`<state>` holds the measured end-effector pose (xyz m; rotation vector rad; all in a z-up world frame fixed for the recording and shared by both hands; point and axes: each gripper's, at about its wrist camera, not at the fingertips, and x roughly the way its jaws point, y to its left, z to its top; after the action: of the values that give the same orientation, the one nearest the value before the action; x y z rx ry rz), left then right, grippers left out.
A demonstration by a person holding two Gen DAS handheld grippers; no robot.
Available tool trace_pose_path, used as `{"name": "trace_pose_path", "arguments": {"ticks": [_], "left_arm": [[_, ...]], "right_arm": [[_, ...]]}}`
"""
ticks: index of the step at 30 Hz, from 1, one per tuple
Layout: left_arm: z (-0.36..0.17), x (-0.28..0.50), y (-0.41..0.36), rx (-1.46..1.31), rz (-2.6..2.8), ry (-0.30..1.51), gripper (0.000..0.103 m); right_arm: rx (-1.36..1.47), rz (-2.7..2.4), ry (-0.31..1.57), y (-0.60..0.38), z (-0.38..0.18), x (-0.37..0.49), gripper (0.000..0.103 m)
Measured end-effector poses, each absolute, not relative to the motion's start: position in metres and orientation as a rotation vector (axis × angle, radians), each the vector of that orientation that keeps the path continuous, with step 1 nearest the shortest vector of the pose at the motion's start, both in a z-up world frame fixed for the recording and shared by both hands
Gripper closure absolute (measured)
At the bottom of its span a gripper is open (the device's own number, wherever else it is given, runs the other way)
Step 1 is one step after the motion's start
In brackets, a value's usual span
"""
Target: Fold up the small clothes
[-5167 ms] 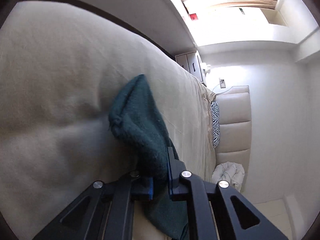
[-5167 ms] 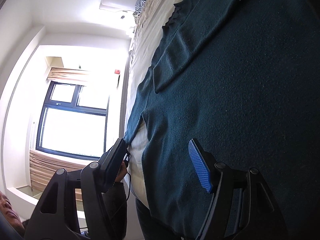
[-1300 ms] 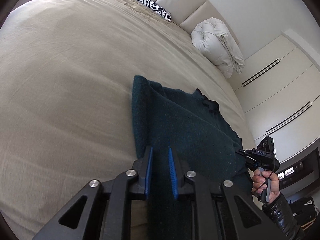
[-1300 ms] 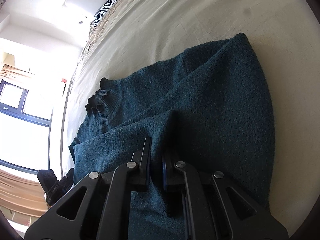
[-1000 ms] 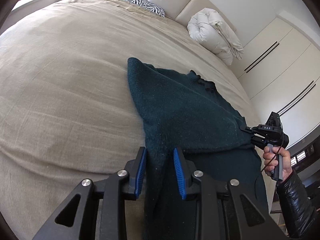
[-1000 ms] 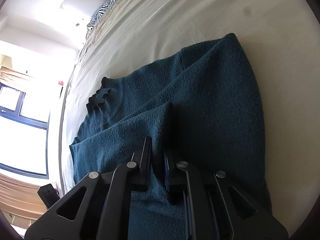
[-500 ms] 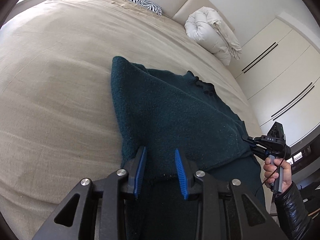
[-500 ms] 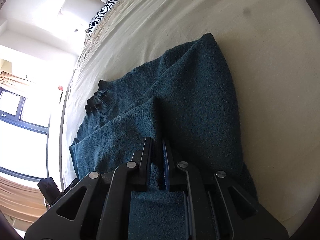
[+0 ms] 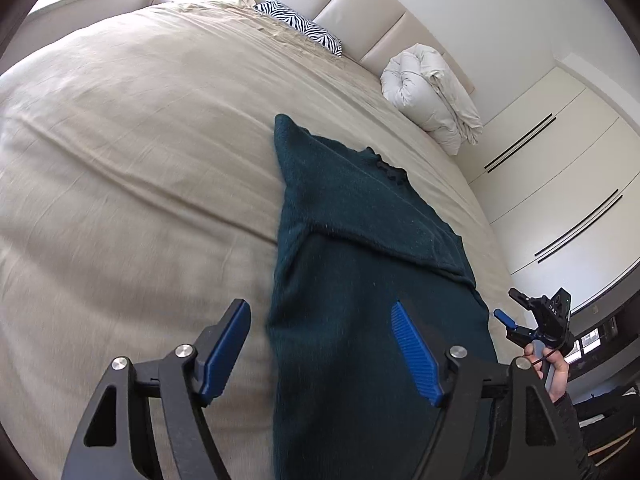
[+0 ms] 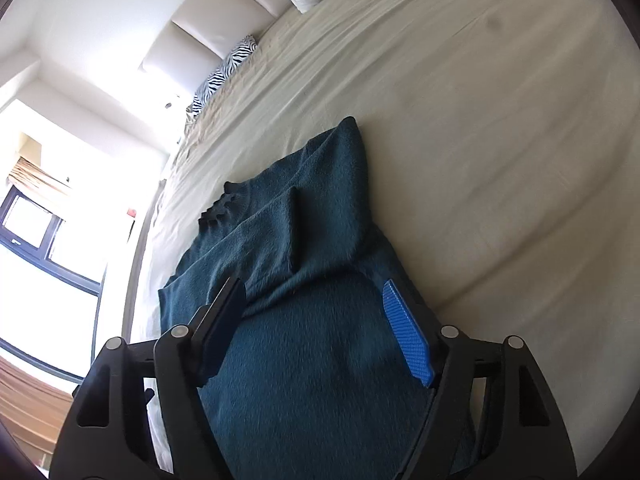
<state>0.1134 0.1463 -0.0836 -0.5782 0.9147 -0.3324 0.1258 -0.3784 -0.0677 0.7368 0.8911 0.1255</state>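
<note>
Blue-padded left claw (image 9: 320,344) spread wide and empty above the near hem, dark teal sweater (image 9: 360,280) lying flat on the beige bed (image 9: 140,140) just ahead, sleeves folded across its body, right claw (image 10: 316,332) likewise parted over it, zebra pillow (image 9: 300,26) and white duvet (image 9: 432,92) far beyond.

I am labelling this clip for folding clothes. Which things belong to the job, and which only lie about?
Job: dark green sweater, left gripper, right gripper, both open.

Lying about: zebra pillow, white rolled duvet, beige bed sheet, wardrobe.
</note>
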Motion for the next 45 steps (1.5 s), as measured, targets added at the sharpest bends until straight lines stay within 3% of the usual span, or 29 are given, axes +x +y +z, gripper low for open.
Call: {"name": "trace_pose_path", "arguments": {"ticks": [11, 20, 26, 31, 36, 43, 45], "left_arm": [[-0.106, 0.000, 0.148, -0.611, -0.309, 1.051, 0.028], [-0.114, -0.033, 0.125, -0.546, -0.396, 1.162, 0.031], [-0.120, -0.030, 0.122, -0.528, -0.394, 1.214, 0.045], [-0.125, -0.026, 0.119, -0.513, -0.395, 1.241, 0.071], [-0.127, -0.027, 0.116, -0.508, -0.413, 1.257, 0.090], [-0.124, -0.029, 0.115, -0.487, -0.429, 1.258, 0.093], [-0.123, -0.030, 0.116, -0.487, -0.431, 1.256, 0.093]], "right_arm": [[0.698, 0.161, 0.958, -0.385, -0.085, -0.020, 0.032], [0.715, 0.146, 0.981, -0.405, -0.091, -0.064, 0.033], [0.693, 0.152, 1.009, -0.407, -0.092, -0.077, 0.034], [0.671, 0.121, 1.030, -0.419, -0.085, -0.093, 0.034], [0.616, 0.092, 1.085, -0.431, -0.078, -0.112, 0.034], [0.609, 0.117, 1.180, -0.431, -0.089, -0.129, 0.041], [0.616, 0.123, 1.214, -0.427, -0.097, -0.127, 0.050]]}}
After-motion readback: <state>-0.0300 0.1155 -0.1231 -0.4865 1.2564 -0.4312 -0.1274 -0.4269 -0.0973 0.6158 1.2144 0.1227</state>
